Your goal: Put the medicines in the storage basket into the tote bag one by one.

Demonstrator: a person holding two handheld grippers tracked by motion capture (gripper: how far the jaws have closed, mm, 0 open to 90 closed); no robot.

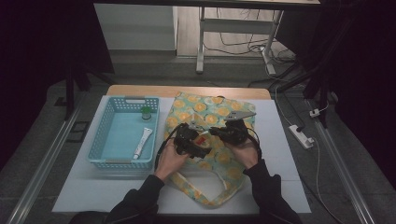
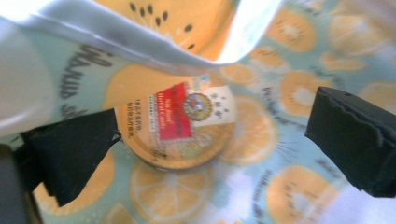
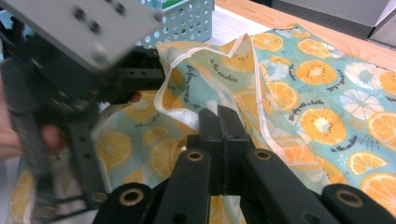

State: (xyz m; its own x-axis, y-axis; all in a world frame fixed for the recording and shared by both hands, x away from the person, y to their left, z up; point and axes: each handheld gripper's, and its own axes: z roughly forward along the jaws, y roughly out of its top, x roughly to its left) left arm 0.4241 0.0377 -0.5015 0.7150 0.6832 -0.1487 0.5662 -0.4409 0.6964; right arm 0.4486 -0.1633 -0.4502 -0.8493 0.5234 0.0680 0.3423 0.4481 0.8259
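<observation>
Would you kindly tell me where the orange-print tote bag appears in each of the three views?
High view: the orange-print tote bag lies mid-table, right of the blue basket.
Left gripper view: its fabric spreads behind the jaws, with its lifted flap across the top.
Right gripper view: it covers the centre and right, the flap raised just above the jaws.
Shared landmark: the blue basket, top centre in the right gripper view.

basket left of the bag; tube and bottle in it
</observation>
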